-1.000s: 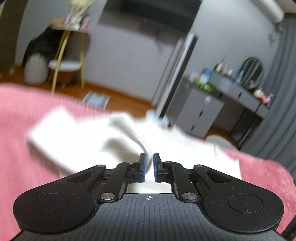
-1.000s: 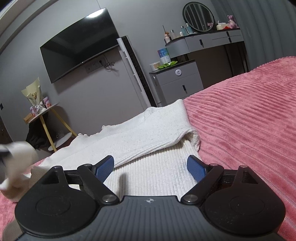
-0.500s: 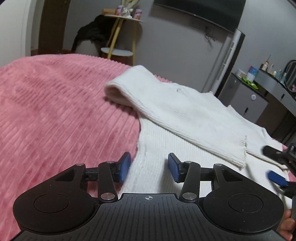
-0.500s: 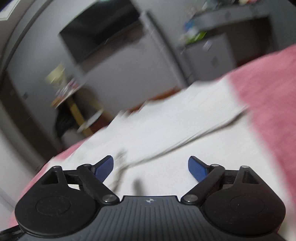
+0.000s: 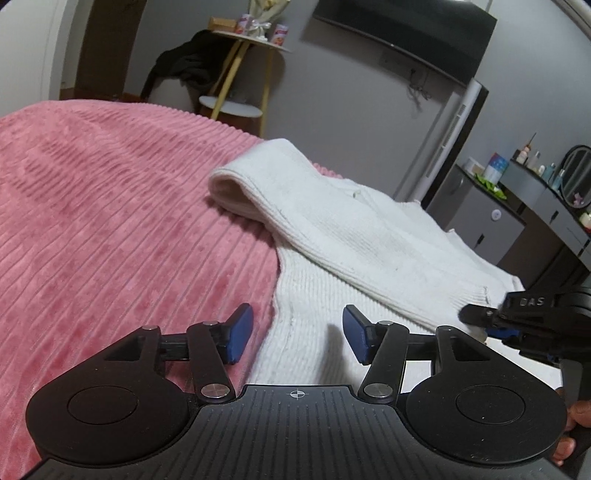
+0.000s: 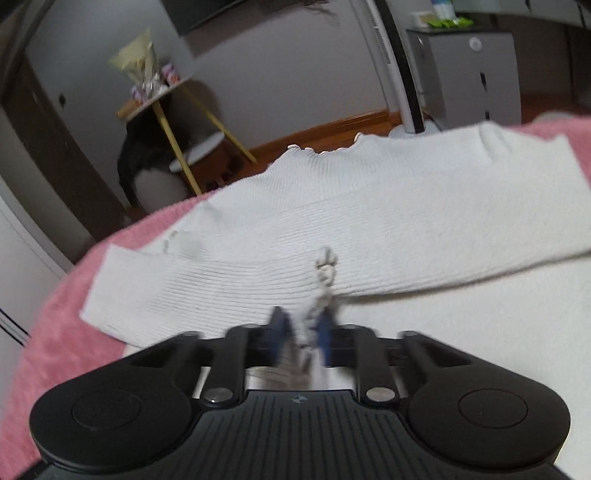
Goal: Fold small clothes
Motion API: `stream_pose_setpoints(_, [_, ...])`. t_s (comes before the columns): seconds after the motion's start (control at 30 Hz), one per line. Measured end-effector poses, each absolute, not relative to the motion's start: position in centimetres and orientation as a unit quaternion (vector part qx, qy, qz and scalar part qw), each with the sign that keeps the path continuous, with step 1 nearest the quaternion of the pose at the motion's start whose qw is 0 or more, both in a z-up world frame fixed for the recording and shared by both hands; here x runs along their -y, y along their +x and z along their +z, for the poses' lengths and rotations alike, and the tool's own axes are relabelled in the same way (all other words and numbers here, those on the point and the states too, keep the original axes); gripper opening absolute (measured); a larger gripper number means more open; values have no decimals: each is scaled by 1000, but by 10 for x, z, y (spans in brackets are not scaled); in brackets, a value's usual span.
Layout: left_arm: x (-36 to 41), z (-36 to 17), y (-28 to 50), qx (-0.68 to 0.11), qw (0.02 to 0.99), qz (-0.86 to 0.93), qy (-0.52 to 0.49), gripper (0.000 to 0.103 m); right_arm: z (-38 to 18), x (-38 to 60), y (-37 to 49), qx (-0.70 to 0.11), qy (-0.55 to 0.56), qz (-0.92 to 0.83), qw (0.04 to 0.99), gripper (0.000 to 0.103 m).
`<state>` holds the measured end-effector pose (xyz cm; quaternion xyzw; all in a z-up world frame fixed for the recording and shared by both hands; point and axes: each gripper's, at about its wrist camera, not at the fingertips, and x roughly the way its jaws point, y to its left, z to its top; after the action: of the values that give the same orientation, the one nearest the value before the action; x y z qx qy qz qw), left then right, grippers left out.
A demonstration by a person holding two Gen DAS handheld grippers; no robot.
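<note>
A white ribbed knit sweater [image 5: 354, 236] lies flat on the pink bedspread [image 5: 110, 221], with both sleeves folded across its body. My left gripper [image 5: 297, 338] is open, low over the sweater's left side edge near the hem, holding nothing. My right gripper [image 6: 301, 332] is shut on a pinch of the sweater's fabric [image 6: 321, 284], which stands up between the blue pads; this view is motion-blurred. The right gripper also shows in the left wrist view [image 5: 491, 325], at the sweater's right side. The sweater fills the right wrist view [image 6: 406, 221].
Beyond the bed's far edge stand a yellow-legged side table [image 5: 243, 66] with dark clothing beside it, a tall white tower fan [image 5: 447, 136], a grey cabinet [image 5: 484, 218] and a dresser. A wall TV [image 5: 406, 33] hangs above.
My left gripper let go of the sleeve, opened and dropped to the sweater's left edge. My right gripper swung down onto the sweater and closed from wide open onto a pinch of fabric.
</note>
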<state>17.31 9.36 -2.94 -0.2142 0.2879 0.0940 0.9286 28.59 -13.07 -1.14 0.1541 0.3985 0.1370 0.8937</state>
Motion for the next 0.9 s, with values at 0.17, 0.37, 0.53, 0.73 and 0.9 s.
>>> stream_pose_setpoints(0.17, [-88,-29,173,-287,930,95,-210,63,8,143,281,-383,145,146,901,9])
stream_pose_setpoints(0.37, [-87,-29,173,-284,931,91,-211,65,-6,142,282,-404,155,155,888,23])
stream_pose_setpoints(0.53, [-86,-29,173,-279,933,85,-211,65,-11,136,284,-400,160,156,889,25])
stream_pose_setpoints(0.73, [-88,-28,174,-273,934,85,-215,65,-13,131,292,-399,161,162,888,14])
stream_pose_setpoints(0.9, [-90,-25,173,-268,935,89,-212,65,11,117,274,-344,63,177,920,7])
